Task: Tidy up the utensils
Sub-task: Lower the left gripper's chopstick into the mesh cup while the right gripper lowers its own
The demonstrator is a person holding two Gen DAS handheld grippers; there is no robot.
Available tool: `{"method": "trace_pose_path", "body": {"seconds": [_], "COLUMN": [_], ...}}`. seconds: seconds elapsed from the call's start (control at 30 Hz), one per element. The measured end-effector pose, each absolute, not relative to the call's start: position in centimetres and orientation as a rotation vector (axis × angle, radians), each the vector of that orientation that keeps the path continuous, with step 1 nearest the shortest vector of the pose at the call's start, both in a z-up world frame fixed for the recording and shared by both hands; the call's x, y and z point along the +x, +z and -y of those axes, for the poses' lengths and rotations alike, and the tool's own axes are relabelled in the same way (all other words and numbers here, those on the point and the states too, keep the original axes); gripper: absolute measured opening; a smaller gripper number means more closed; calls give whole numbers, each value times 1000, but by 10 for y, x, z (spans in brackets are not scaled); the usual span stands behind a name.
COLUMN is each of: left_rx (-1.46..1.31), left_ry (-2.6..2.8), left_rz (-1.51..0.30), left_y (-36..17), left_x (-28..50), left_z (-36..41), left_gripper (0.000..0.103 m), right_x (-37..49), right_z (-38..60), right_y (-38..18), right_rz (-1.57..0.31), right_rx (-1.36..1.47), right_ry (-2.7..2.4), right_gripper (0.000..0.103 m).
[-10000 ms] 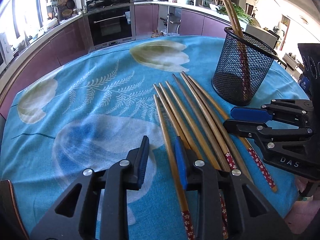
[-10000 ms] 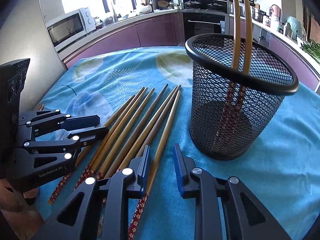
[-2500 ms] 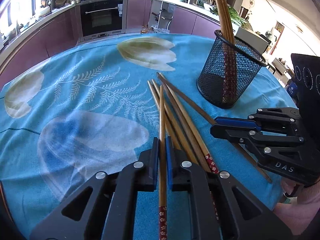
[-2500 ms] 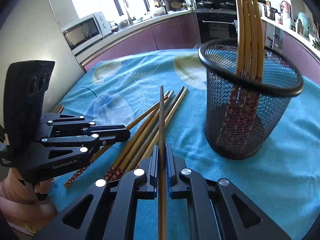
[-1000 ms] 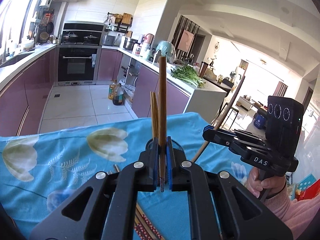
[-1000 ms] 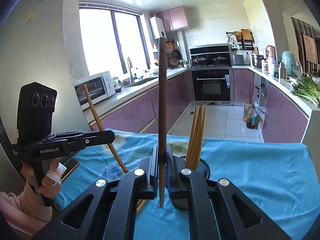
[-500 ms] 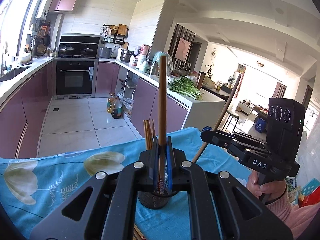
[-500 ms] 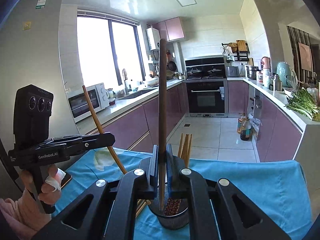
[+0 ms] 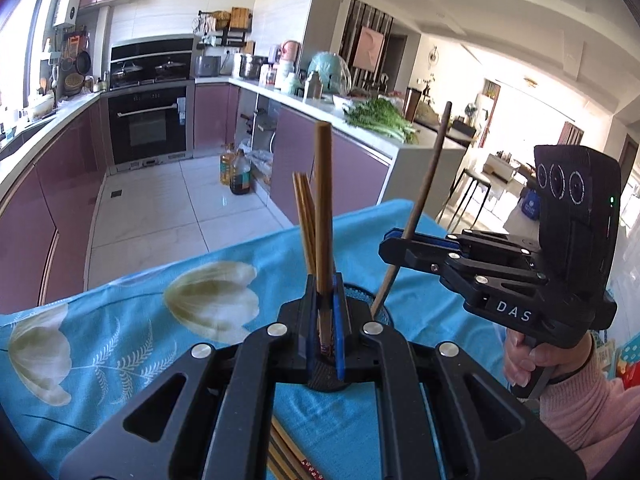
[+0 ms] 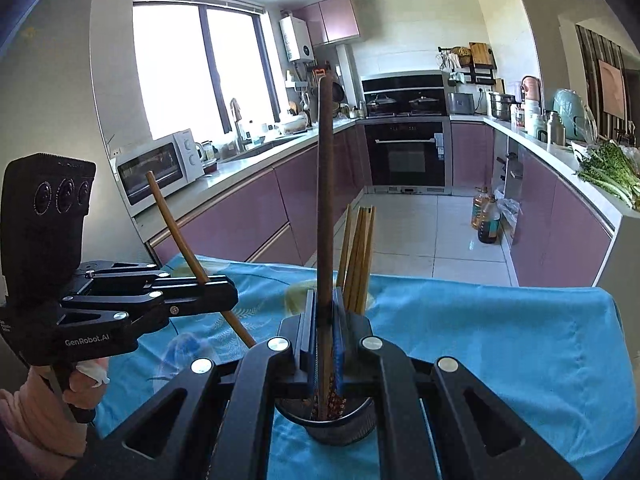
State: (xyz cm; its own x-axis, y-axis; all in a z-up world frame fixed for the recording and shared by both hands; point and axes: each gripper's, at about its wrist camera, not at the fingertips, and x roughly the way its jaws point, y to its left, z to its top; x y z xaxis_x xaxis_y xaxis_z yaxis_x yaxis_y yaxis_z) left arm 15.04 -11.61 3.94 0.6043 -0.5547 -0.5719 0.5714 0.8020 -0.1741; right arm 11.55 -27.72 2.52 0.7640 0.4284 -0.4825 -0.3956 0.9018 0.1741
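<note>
While both my hands hang over the blue flowered tabletop (image 9: 120,344), each claw is clenched on one chopstick. My left claw (image 9: 325,320) pinches a light wooden chopstick (image 9: 322,208) that stands nearly upright between its blue pads, with its patterned lower end down just over the black mesh holder (image 9: 326,380). My right claw (image 10: 323,328) grips a darker chopstick (image 10: 325,184) in the same way, upright, its lower end inside the rim of the holder (image 10: 340,428), where red patterned ends show at the bottom.

Several chopsticks already stand in the holder, leaning together just behind the one I hold (image 9: 305,216); from the right wrist they rise just right of my dark stick (image 10: 360,256).

From the left wrist camera, my right claw reaches in from the right (image 9: 394,246), its stick slanting down toward the holder's rim. From the right wrist camera, my left claw comes in from the left (image 10: 224,294), its stick tilted.

More chopsticks (image 9: 292,460) lie flat on the tabletop at the near edge, under my left claw.
</note>
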Motion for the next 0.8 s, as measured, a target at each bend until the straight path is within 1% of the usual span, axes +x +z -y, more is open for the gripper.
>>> {"method": "trace_pose_path", "body": {"seconds": [0.27,0.47,0.67,0.7,0.77,0.8], "left_rx": [96,112,102,94,80,77], "left_ry": [-665,-667,-650,-648,-641,-642], "left_rz": [-718,-782,-805,-808,-810,-806], "left_y": [28,18,12,11,8,8], "left_x": [162,184,207,210,215,215], "left_z": [128,137,143,143,144,144], "left_gripper": [7,7,8,9,17,23], "right_x": [130,141,147,148,149,149], "right_z": [272,273,273,273,274,275], "right_y": [7,4,0,-1,-2,-2], "right_rz": [-627,-642,-650,-652,-651,-649], "right_rx": [62,89,107,112,123,129], "right_ry": [446,423,398,394,385,382], "right_gripper": [6,7,7,8,8,8]}}
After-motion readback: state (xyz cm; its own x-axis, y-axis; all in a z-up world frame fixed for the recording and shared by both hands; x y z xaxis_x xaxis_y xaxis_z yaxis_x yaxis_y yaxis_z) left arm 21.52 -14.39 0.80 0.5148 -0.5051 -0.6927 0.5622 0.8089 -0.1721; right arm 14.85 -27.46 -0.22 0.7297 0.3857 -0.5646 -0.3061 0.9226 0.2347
